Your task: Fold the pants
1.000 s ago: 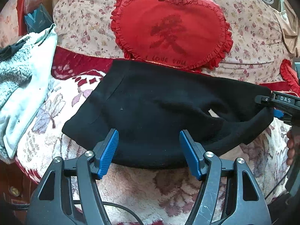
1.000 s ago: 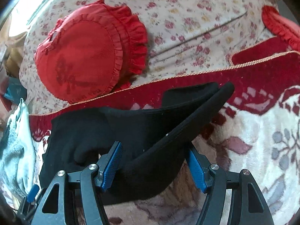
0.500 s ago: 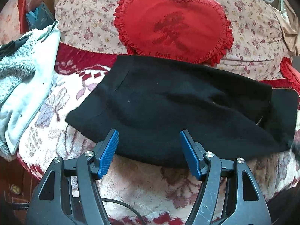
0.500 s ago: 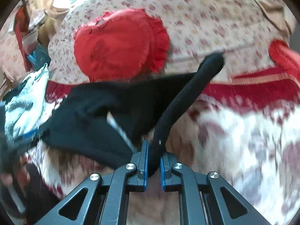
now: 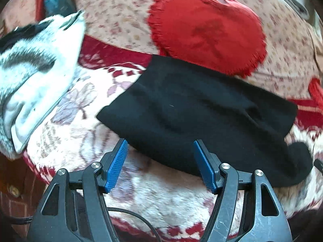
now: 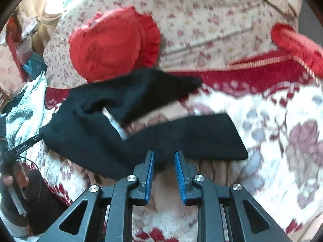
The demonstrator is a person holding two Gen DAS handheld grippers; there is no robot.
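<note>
The black pants [image 5: 197, 113] lie flat on the flowered blanket [image 5: 76, 109], below a red heart pillow [image 5: 206, 28]. My left gripper [image 5: 160, 161] is open and empty at their near edge, with the hem just beyond its fingertips. In the right wrist view the pants [image 6: 113, 121] lie spread with one leg end [image 6: 201, 139] stretched toward the right. My right gripper [image 6: 164, 171] is partly open and empty, just short of that leg's near edge. The left gripper's body shows at the left edge of the right wrist view.
A white and grey fleece garment [image 5: 34, 76] lies to the left on the blanket. A second red pillow [image 6: 294, 44] sits at the right. The floral cushion back [image 6: 212, 16] rises behind the pants. A cable [image 5: 129, 217] runs under my left gripper.
My right gripper had shut on the leg and lifted it; it has now let go and opened, and the leg lies flat. My left gripper stayed open and shifted slightly.
</note>
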